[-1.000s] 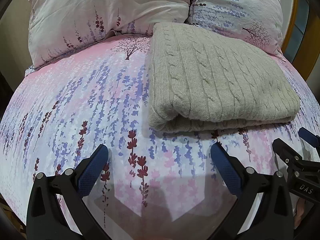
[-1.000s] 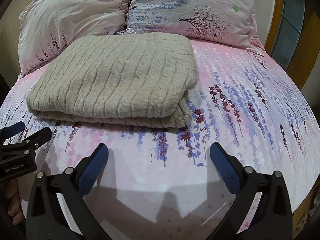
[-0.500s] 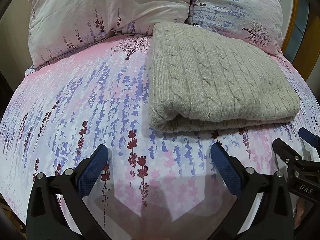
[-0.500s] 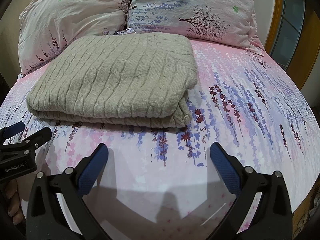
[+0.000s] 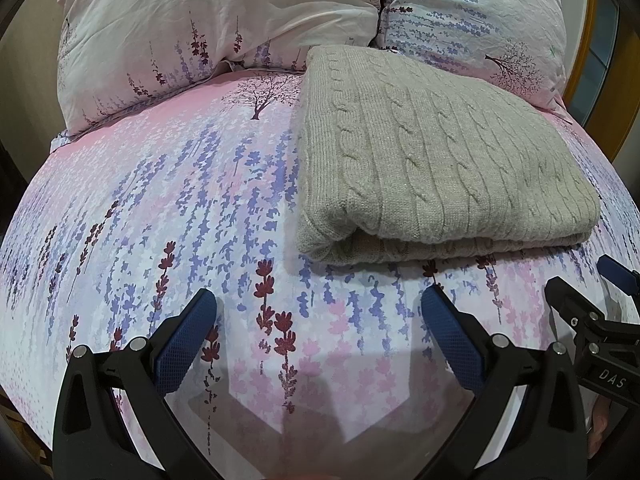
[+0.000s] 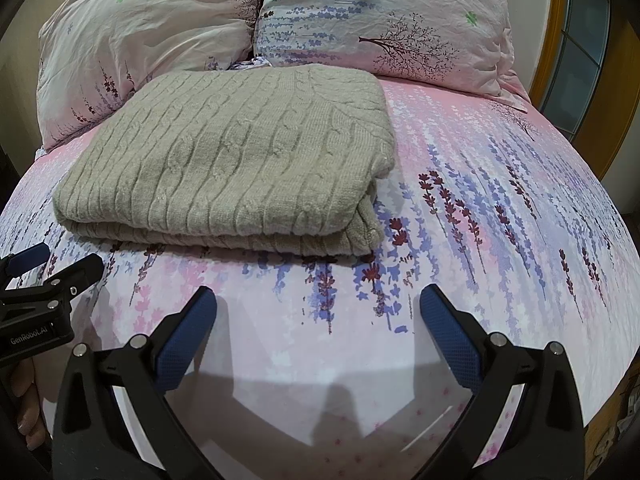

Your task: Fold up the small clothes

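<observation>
A beige cable-knit sweater [image 5: 436, 160] lies folded into a thick rectangle on the bed [image 5: 160, 208], toward the head end, its far edge close to the two floral pillows [image 6: 152, 40]. Both tools hang low over the bare sheet near the foot side of the garment, touching nothing. The left tool [image 5: 318, 322] is spread wide with nothing between its blue pads, and so is the right tool [image 6: 318, 320], just beside it.

To my eye the fold looks nearly finished: the layers stack fairly evenly, though the near left corner bulges where the lower layer pokes out. If another fold is wanted, I'd bring both tools forward to the near edge, one at each corner, and pinch through all layers so the bottom one does not lag. A thick knit like this will likely sag and stretch, so lift only just clear, carry both corners together, and lay them square on the far edge.
</observation>
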`<state>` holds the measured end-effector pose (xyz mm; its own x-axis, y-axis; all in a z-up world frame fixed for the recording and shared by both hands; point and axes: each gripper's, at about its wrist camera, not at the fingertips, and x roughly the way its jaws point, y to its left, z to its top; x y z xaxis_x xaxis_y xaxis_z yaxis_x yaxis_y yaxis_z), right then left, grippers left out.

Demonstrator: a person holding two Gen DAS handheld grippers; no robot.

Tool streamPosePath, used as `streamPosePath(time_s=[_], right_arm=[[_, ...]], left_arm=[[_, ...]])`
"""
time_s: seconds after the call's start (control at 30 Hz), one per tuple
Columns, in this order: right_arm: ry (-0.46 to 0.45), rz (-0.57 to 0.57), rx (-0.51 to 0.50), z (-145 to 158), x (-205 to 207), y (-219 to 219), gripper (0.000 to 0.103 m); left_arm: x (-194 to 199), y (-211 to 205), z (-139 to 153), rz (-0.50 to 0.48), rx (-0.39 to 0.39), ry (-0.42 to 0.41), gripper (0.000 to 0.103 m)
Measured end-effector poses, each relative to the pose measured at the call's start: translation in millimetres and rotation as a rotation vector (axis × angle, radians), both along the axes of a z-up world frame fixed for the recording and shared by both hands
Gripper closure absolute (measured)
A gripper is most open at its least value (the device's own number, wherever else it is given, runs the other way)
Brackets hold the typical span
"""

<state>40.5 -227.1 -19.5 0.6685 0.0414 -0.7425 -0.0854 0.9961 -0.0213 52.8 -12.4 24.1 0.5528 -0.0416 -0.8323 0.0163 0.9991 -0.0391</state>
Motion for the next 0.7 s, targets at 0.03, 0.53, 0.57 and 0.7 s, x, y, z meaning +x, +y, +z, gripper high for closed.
streamPosePath(time_s=[0.03,0.53,0.57,0.7], right_arm=[[0.000,0.000,0.000,0.0,0.0,0.0,0.002],[0.000,0.000,0.000,0.0,0.2,0.0,0.002],[0.000,0.000,0.000,0.0,0.2,-0.1,0.002],[0.000,0.000,0.000,0.0,0.2,-0.1,0.002]], left_arm=[[0.0,0.0,0.0,0.000,0.000,0.000,0.001],[0.3,0.0,-0.2,0.001,0.001,0.004,0.001],[0.5,0.1,-0.3,0.001,0.001,0.006,0.001],[0.7,0.4,-0.2,0.001,0.001,0.007,0.001]])
